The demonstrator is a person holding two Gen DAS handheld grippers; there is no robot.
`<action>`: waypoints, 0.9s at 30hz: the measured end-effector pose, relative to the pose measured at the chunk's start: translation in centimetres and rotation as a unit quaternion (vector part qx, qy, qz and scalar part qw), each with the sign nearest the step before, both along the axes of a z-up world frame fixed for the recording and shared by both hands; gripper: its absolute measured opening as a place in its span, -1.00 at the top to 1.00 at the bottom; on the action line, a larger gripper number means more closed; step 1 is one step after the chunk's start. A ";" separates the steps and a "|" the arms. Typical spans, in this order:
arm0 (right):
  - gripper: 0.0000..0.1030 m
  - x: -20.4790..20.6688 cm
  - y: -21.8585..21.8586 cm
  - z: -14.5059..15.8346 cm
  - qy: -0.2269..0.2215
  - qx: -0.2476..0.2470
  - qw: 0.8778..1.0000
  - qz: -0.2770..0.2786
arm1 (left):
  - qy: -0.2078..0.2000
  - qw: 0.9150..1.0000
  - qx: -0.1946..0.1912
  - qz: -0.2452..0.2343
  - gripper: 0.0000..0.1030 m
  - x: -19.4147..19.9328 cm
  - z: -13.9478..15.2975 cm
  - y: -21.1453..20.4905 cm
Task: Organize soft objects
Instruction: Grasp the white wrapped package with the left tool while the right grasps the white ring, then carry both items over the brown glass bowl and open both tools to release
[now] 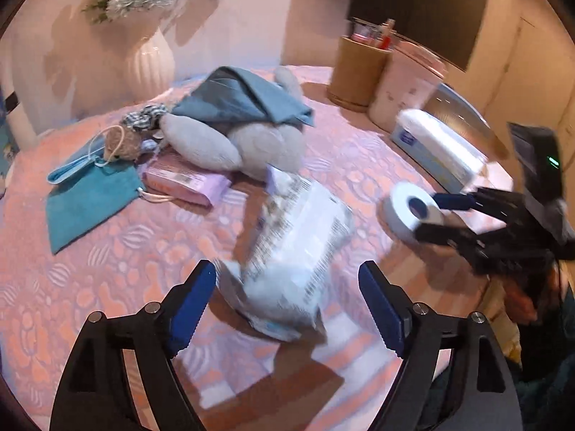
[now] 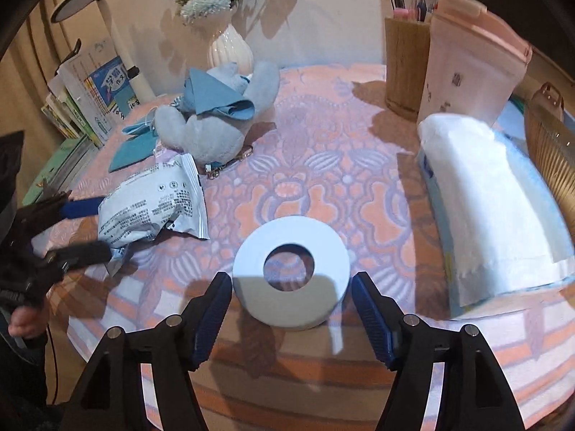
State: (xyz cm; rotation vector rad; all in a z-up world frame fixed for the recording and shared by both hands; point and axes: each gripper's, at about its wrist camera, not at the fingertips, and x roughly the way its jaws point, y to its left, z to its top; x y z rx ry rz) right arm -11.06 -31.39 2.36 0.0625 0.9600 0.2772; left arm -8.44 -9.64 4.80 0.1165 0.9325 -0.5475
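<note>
Right wrist view: my right claw point(image 2: 291, 314) stands released, its blue pads flanking the pale blue tape roll point(image 2: 291, 273) without touching it. My left claw point(image 1: 287, 310) is likewise released around the crinkled white printed packet point(image 1: 287, 248). Both lie on the pink patterned desk point(image 2: 359, 179).

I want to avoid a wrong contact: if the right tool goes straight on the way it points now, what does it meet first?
Most likely the white roll of tape. It lies flat on the patterned cloth, directly ahead of the open right tool and between its fingers' lines. The pads look not yet touching it, though depth is unclear.
</note>
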 end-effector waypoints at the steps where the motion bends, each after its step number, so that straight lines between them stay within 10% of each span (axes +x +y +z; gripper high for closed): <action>1: -0.63 0.0 0.0 0.2 -0.003 -0.002 1.000 -0.002 | 0.004 1.000 -0.003 0.000 -0.56 0.3 -0.2 -0.1; 9: -0.68 0.5 1.6 -1.3 0.001 -0.027 1.000 -0.016 | 0.005 1.000 0.017 -0.010 -0.49 0.9 -1.4 -1.5; 13: -0.26 0.7 3.0 -1.4 -0.017 -0.083 0.996 -0.016 | -0.005 1.000 0.005 -0.011 0.02 0.9 -0.9 -1.7; 27: -0.26 0.5 -1.0 4.0 -0.076 -0.057 0.993 -0.077 | -0.074 0.996 -0.038 -0.030 0.08 1.8 4.5 -4.5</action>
